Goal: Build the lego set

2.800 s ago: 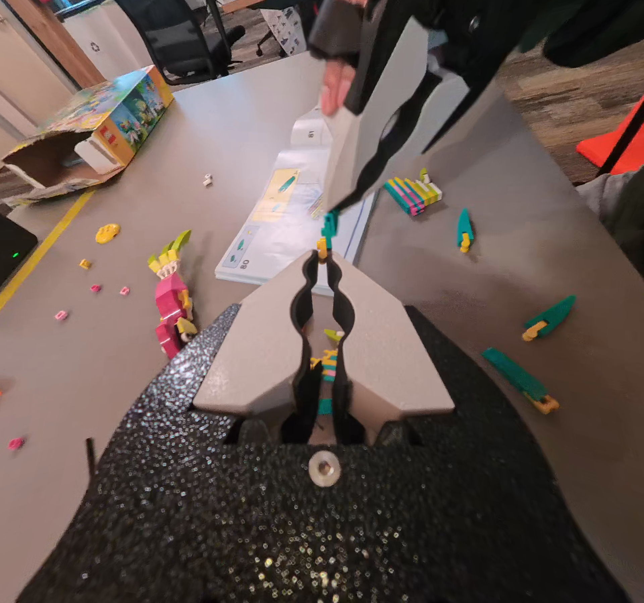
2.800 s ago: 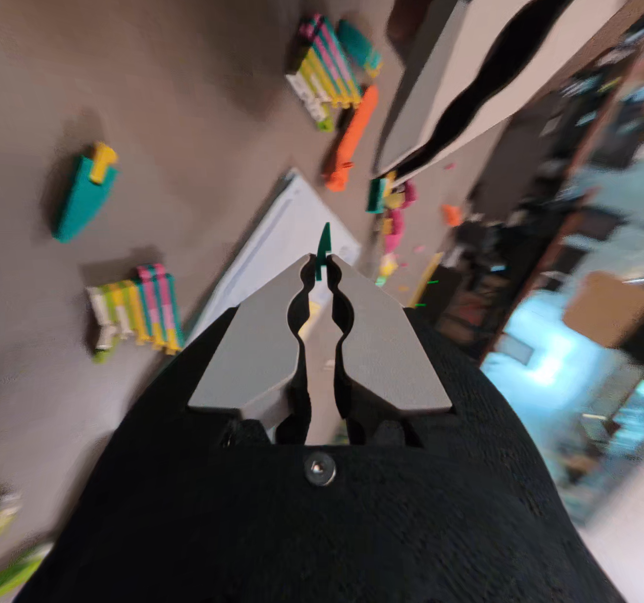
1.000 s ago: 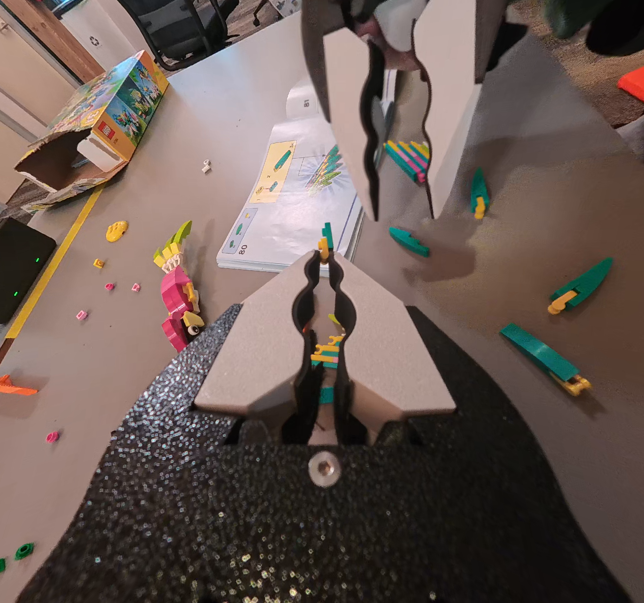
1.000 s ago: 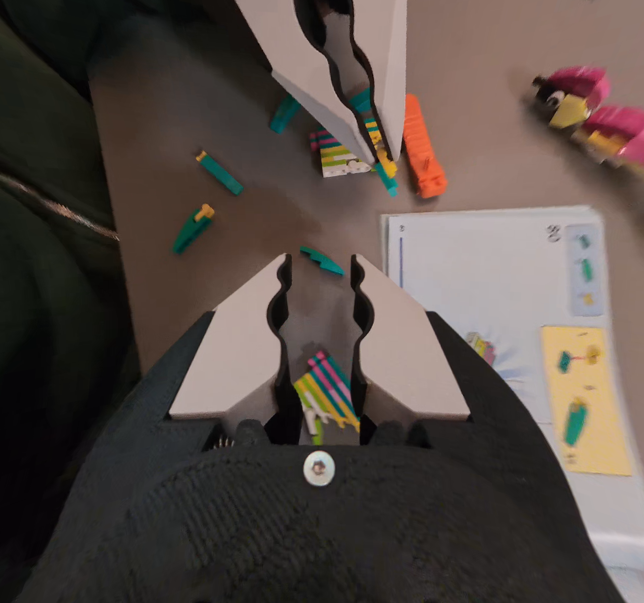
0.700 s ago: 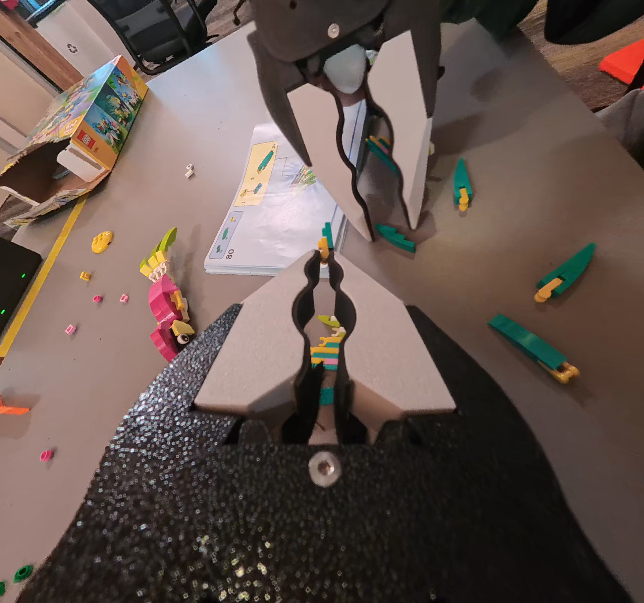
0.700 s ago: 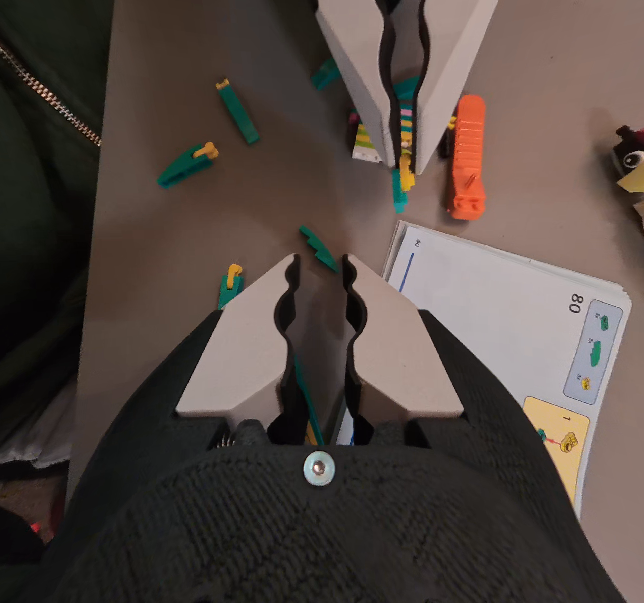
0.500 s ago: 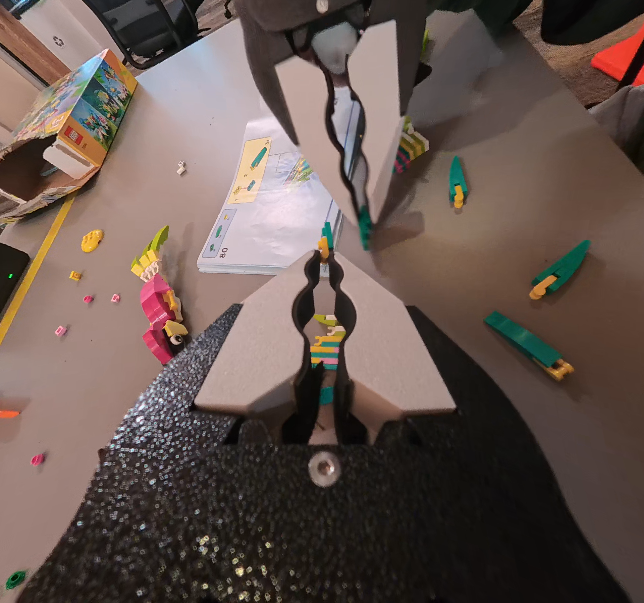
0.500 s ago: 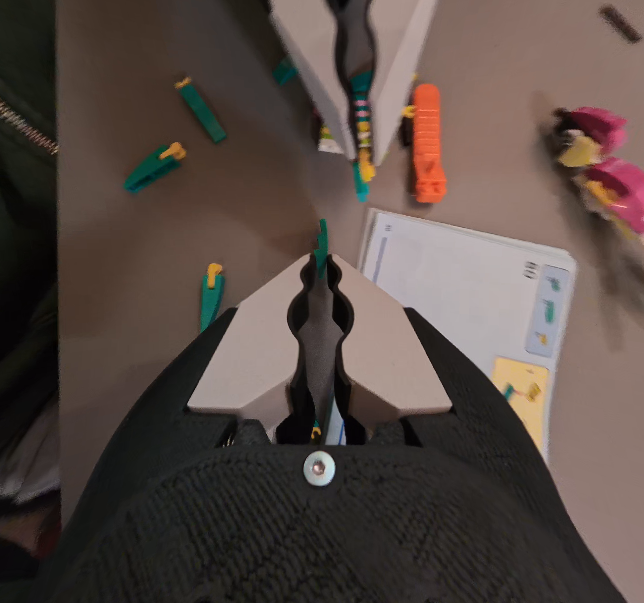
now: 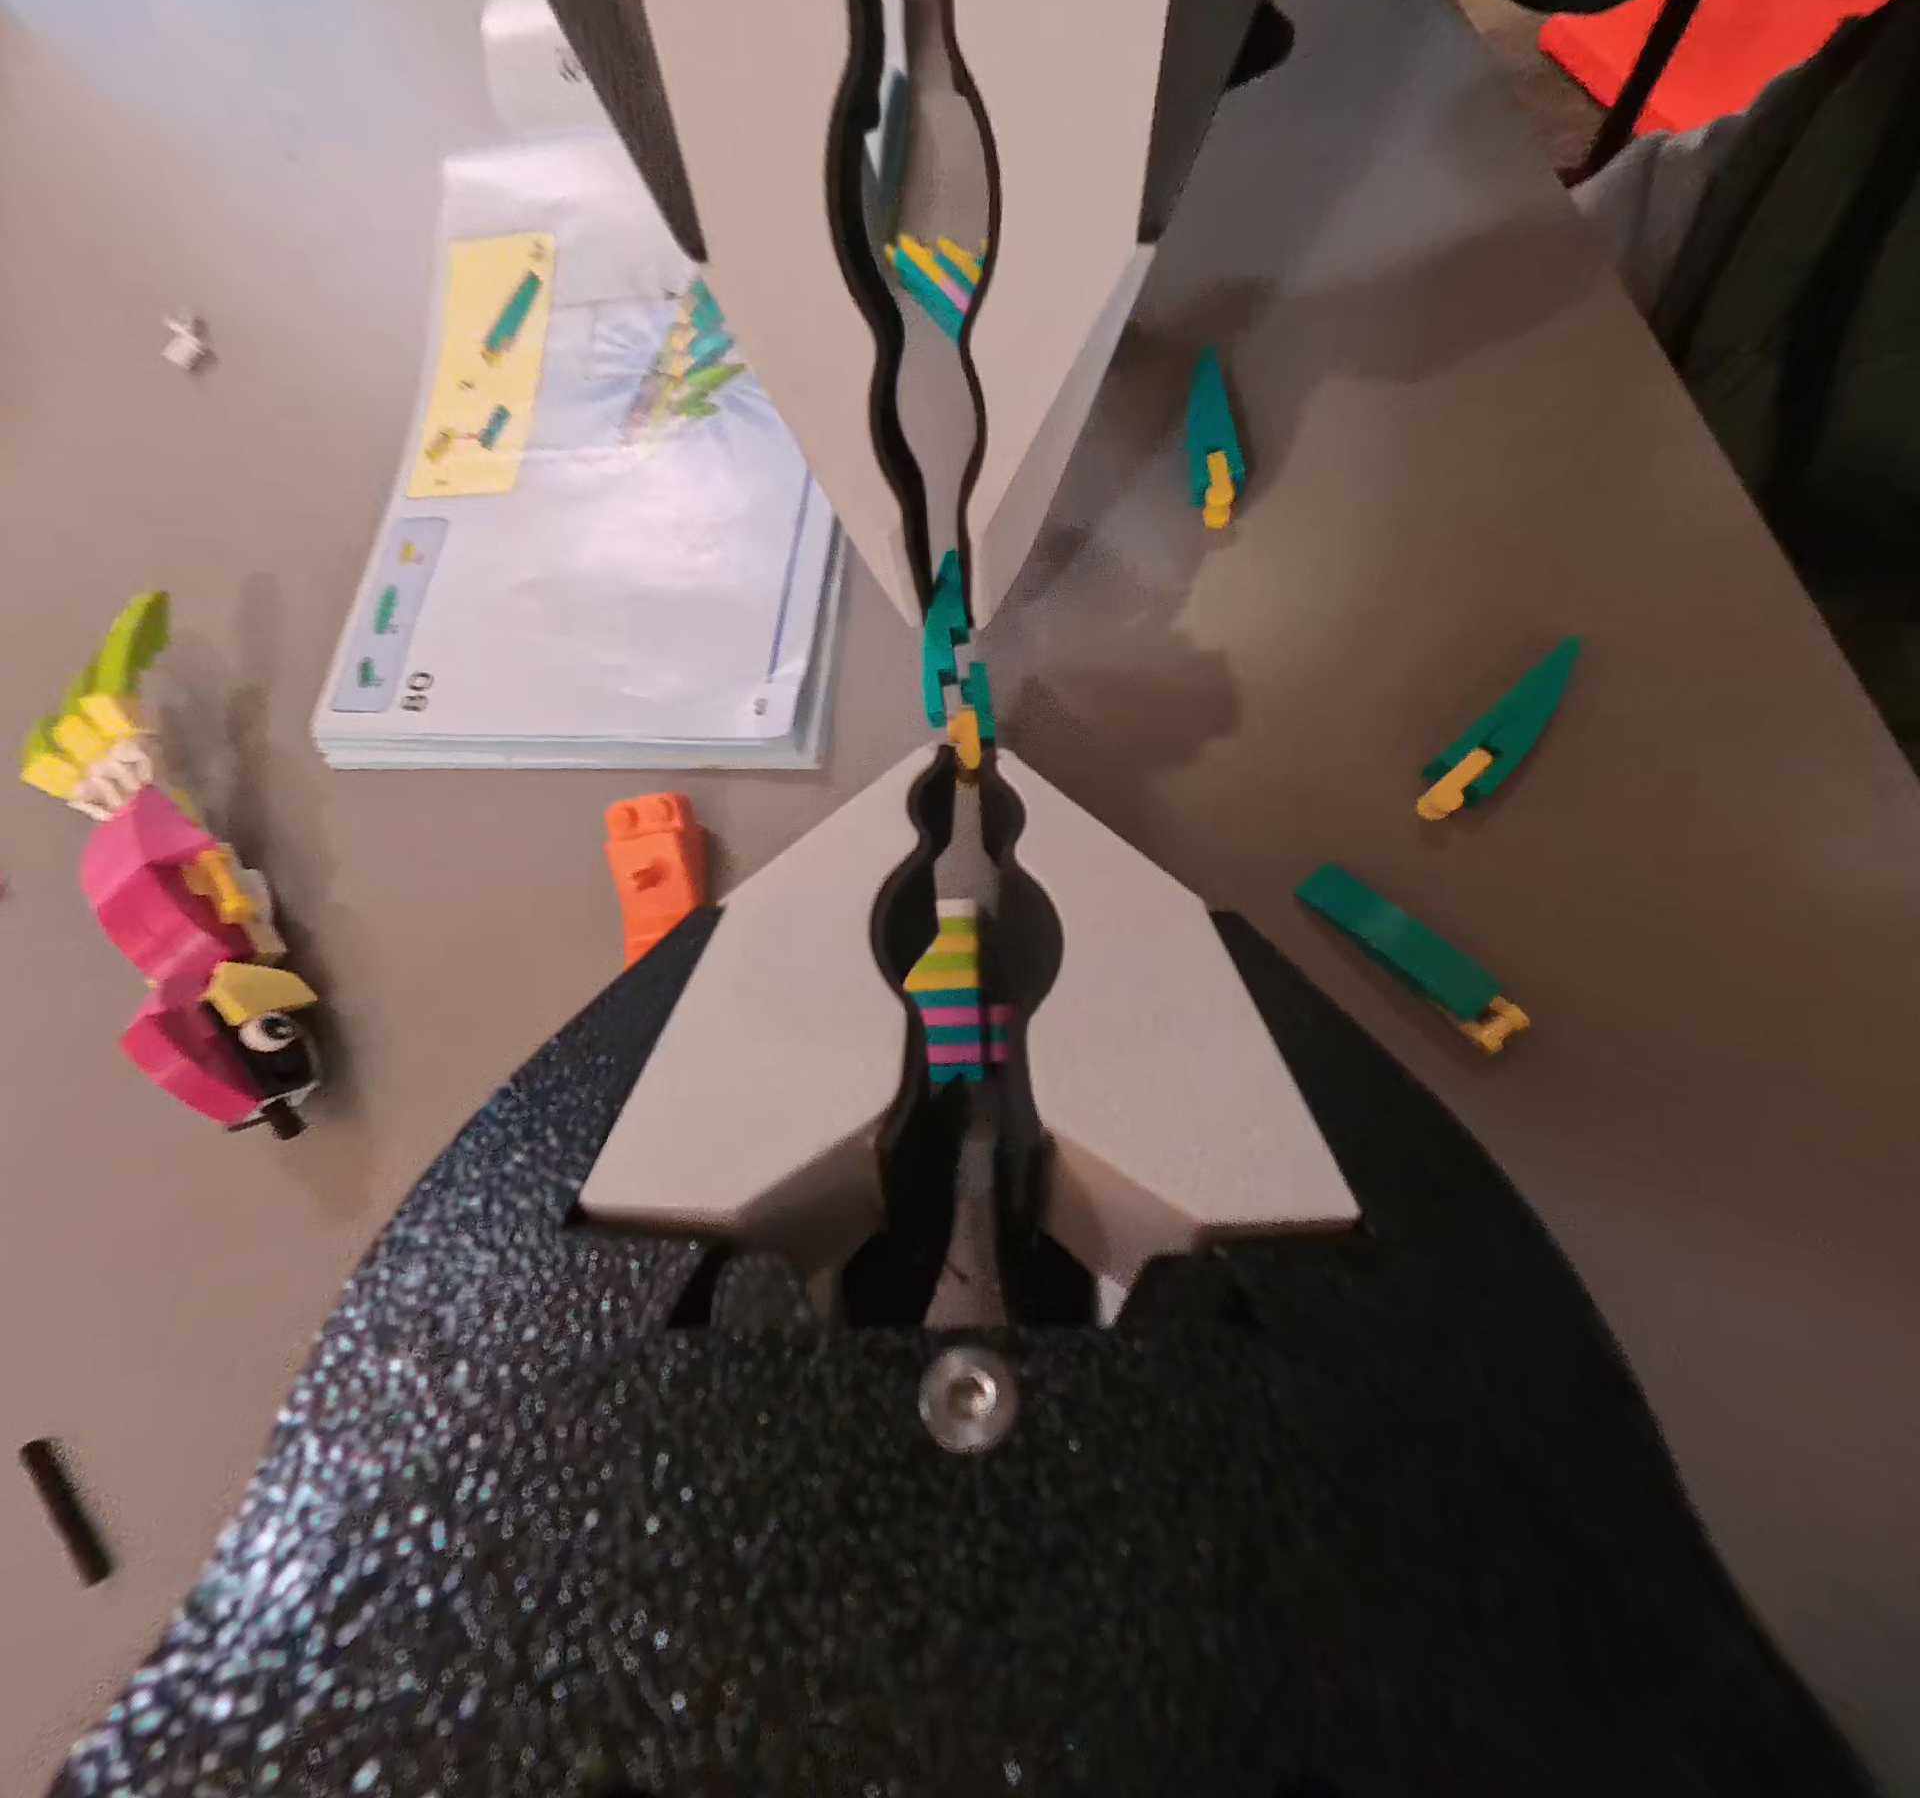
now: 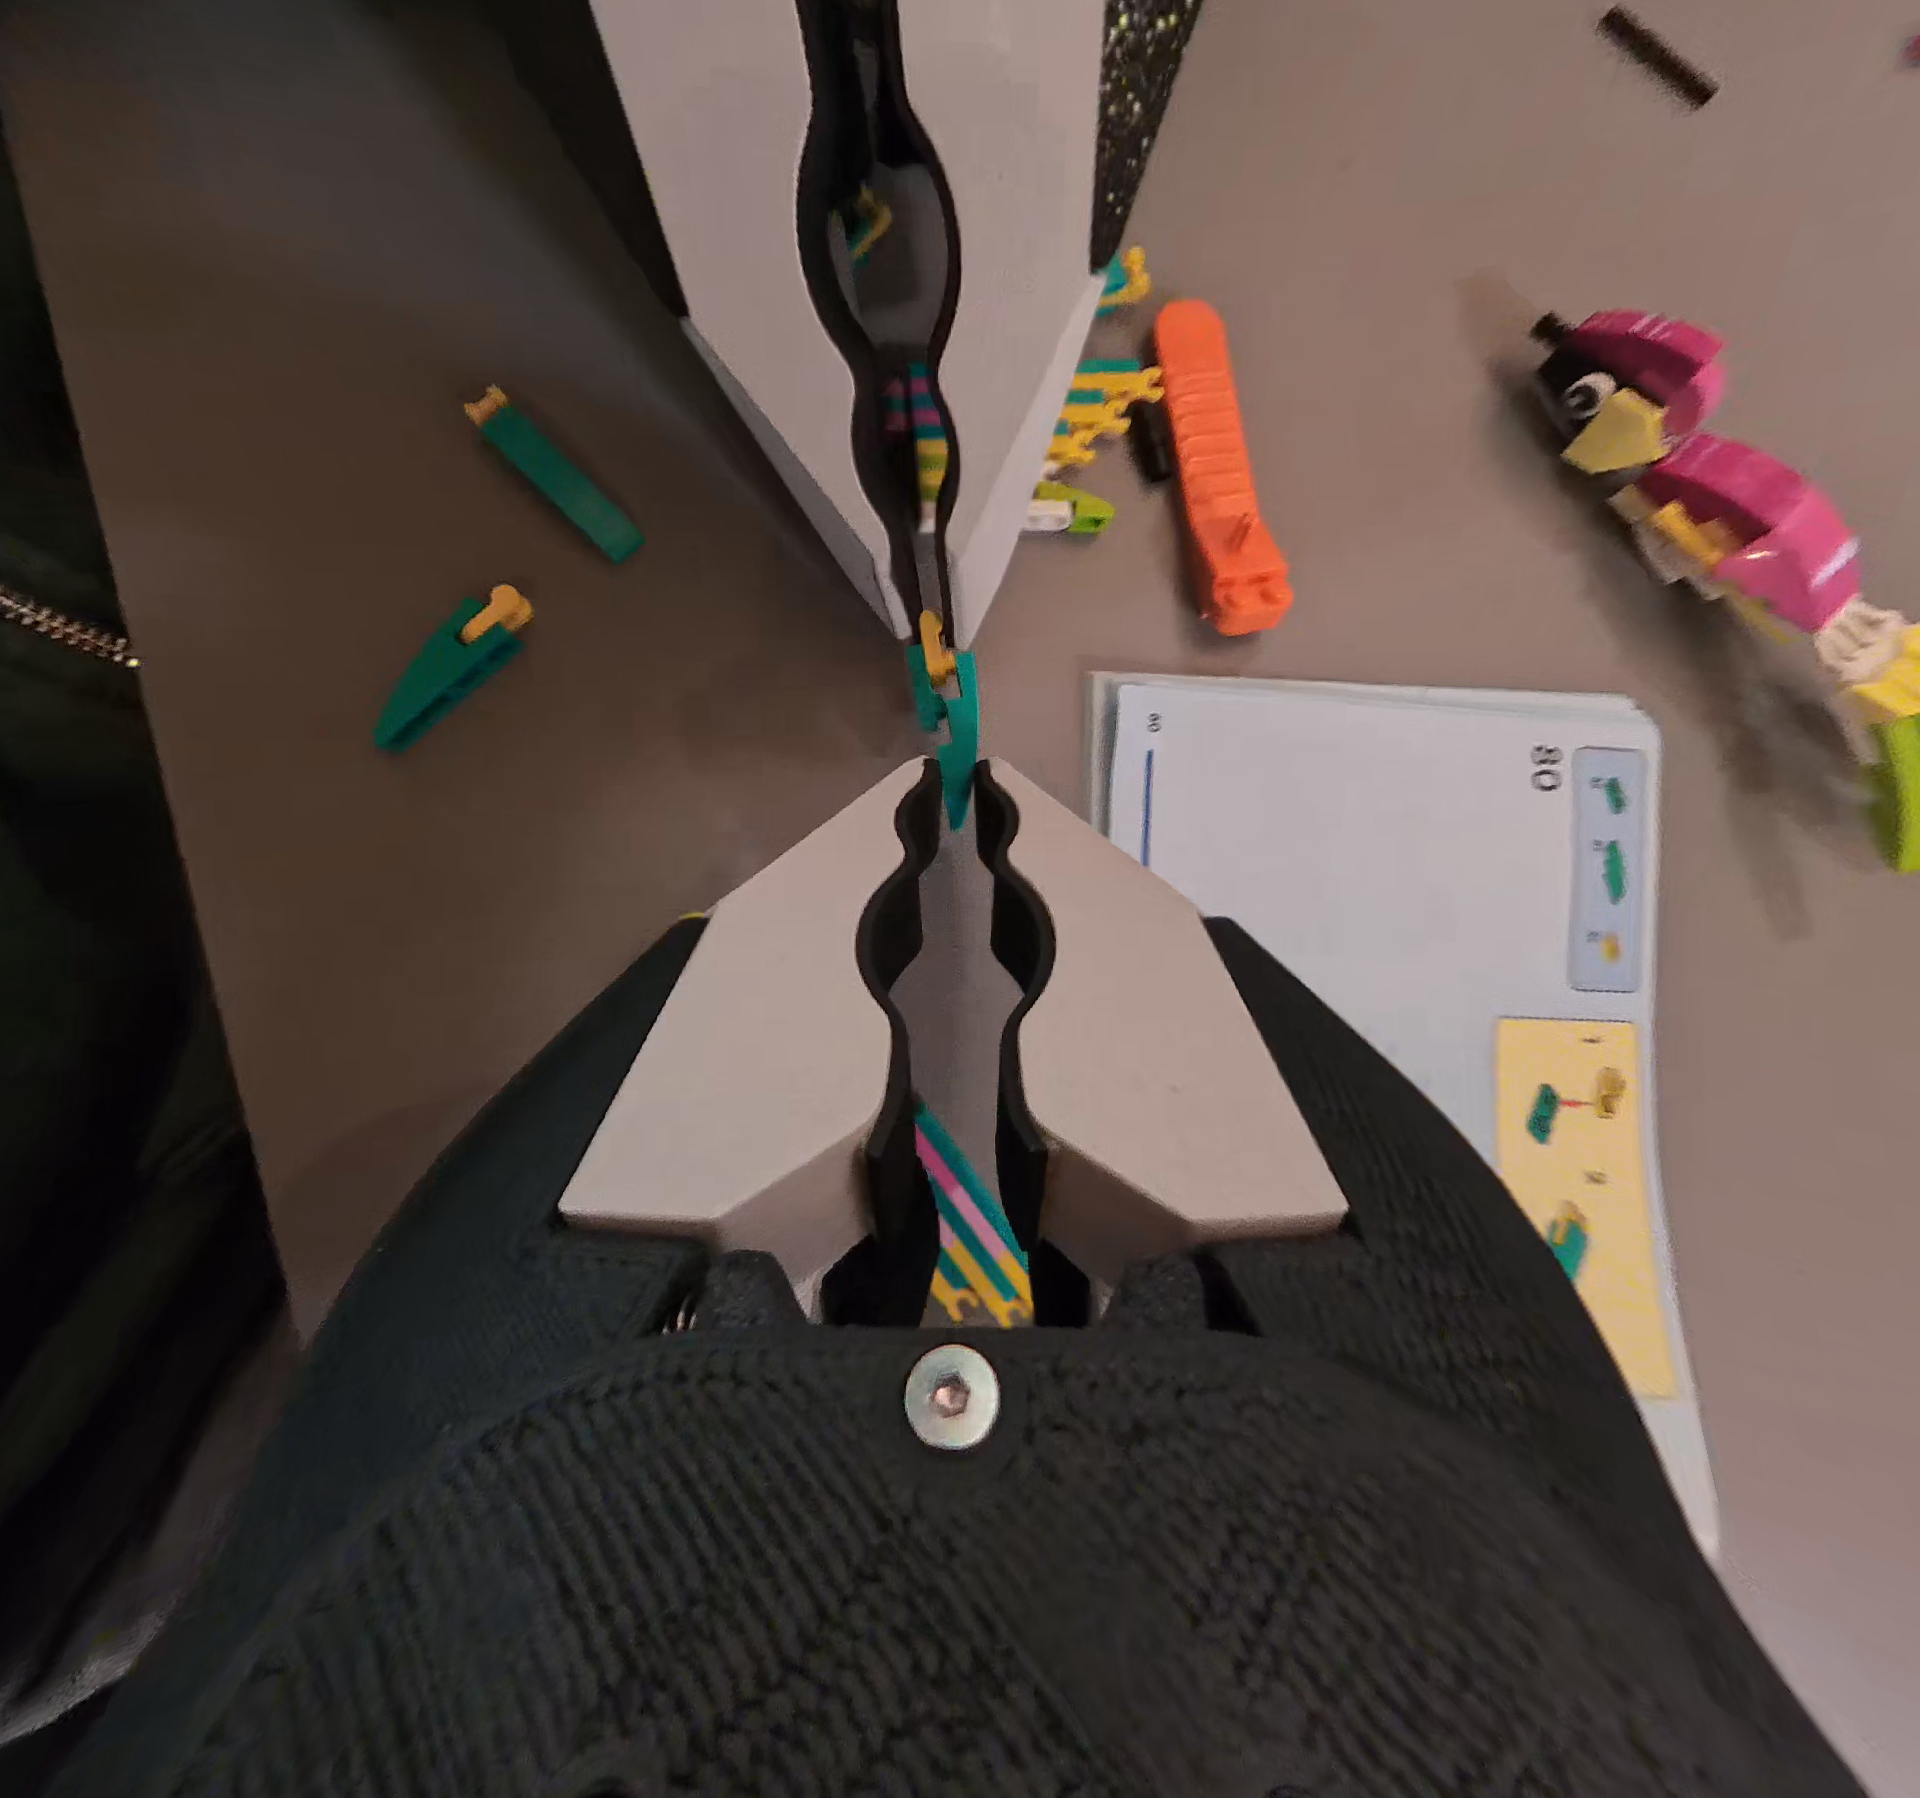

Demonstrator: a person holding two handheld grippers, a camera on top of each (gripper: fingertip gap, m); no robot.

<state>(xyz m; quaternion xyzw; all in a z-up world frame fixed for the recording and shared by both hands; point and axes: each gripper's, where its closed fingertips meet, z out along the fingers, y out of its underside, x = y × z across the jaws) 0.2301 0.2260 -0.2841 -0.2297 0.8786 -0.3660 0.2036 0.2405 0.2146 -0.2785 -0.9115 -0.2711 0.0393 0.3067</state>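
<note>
My left gripper (image 9: 961, 761) is shut on a small teal feather piece with a yellow clip (image 9: 966, 725). My right gripper (image 10: 951, 774) is shut on a teal feather piece (image 10: 956, 746). The two grippers face each other tip to tip above the table, and the two pieces touch between them. In the left wrist view the right gripper (image 9: 945, 585) comes down from the top. In the right wrist view the left gripper (image 10: 928, 621) comes down from the top, with the yellow clip (image 10: 933, 652) at its tips.
Teal feathers with yellow clips (image 9: 1214, 439) (image 9: 1496, 740) (image 9: 1397, 953) lie to the right. The open instruction booklet (image 9: 582, 543), an orange brick separator (image 9: 655, 870) and a pink bird (image 9: 197, 948) lie to the left. Striped wing assemblies (image 9: 961, 1000) (image 10: 971, 1218) lie under the grippers. Less than 4 cm separates the two grippers' tips. The orange brick separator (image 9: 655, 870) sits 6 cm or so from the ends of my left fingers. It turns up in the right wrist view (image 10: 1229, 542) as well.
My right gripper shut on the teal feather on the table, lifted it and brought it to the left gripper's piece. The two pieces now touch.
</note>
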